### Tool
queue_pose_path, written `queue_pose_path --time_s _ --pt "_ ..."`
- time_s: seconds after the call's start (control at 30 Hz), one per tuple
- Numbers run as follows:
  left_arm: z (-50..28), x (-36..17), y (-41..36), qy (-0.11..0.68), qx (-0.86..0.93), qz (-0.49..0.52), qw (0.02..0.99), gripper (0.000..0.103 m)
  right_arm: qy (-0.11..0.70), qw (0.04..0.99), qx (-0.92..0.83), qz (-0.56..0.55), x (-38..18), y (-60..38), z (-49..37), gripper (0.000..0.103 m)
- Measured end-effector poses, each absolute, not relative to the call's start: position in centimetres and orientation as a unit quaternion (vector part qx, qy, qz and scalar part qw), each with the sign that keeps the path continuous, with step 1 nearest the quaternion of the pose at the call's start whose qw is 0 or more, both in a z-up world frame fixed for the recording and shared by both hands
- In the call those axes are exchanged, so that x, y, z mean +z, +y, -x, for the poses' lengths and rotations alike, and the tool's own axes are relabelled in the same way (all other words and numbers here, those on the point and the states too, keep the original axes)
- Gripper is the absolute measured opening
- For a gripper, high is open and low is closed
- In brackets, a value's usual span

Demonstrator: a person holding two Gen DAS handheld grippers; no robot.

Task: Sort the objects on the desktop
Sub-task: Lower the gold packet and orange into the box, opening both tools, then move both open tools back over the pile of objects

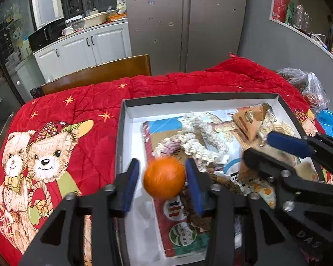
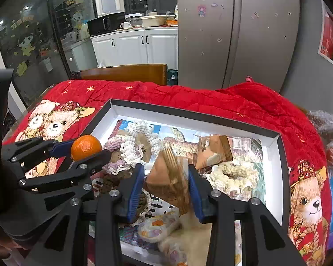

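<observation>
An orange (image 1: 164,178) was seen between the spread fingers of the left tongs (image 1: 162,177) (contact could not be told), above the white-lined box (image 1: 131,110). A brown packet (image 2: 168,177) was pinched by the right tongs (image 2: 166,182) over the same box, which lay on a red bear-printed quilt (image 1: 62,115).

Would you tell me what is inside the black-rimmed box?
The box holds cream yarn pieces, brown paper packets, a printed sheet and patterned wrappers. Whatever lies beneath them is covered.
</observation>
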State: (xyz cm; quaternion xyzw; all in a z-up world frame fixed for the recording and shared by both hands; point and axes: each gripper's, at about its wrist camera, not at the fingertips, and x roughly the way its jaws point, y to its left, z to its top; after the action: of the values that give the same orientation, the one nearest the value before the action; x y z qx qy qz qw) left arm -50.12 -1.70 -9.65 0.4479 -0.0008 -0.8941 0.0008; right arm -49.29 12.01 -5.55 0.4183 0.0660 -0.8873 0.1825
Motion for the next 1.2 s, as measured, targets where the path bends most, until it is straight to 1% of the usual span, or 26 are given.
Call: queue_pose_path --time_s 0.07,0.1,0.13,0.17,0.23,0.27,0.77,0.9,1.2 --pt "50.1 -9.5 -2.2 -0.004 -0.896 -0.443 0.018 0.075 0.058 0.18 -0.891 -0.414 -5.2 12.3 49.3 0.047" --pt "50.0 -9.2 -2.6 -0.004 -0.899 -0.436 0.022 0.08 0.057 0.174 -0.892 -0.413 -5.1 12.4 49.3 0.055" --pt "49.9 -9.0 -2.8 -0.003 -0.902 -0.431 0.025 0.087 0.054 0.166 -0.895 -0.411 -4.8 12.7 49.3 0.064" --pt "49.8 -8.8 -3.1 -0.001 -0.903 -0.428 0.028 0.091 0.046 0.165 -0.898 -0.406 -4.6 13.0 49.3 0.067" --pt "49.7 -8.3 -3.3 0.001 -0.907 -0.421 0.026 0.092 0.029 0.167 -0.9 -0.402 -4.3 13.5 49.3 0.081" --pt "49.6 -8.1 -3.2 -0.001 -0.907 -0.419 0.027 0.092 0.026 0.163 -0.901 -0.402 -4.1 13.7 49.4 0.082" --pt "49.6 -8.3 -2.8 -0.011 -0.904 -0.426 0.021 0.092 0.028 0.16 -0.905 -0.394 -3.6 13.6 49.3 0.082" --pt "49.0 -7.0 -2.9 -0.004 -0.91 -0.414 0.011 0.092 0.032 0.157 -0.908 -0.387 -3.0 13.7 48.9 0.082" --pt "46.2 -2.0 -2.8 0.016 -0.927 -0.374 -0.015 0.092 0.043 0.155 -0.927 -0.339 1.0 14.0 45.9 0.082"
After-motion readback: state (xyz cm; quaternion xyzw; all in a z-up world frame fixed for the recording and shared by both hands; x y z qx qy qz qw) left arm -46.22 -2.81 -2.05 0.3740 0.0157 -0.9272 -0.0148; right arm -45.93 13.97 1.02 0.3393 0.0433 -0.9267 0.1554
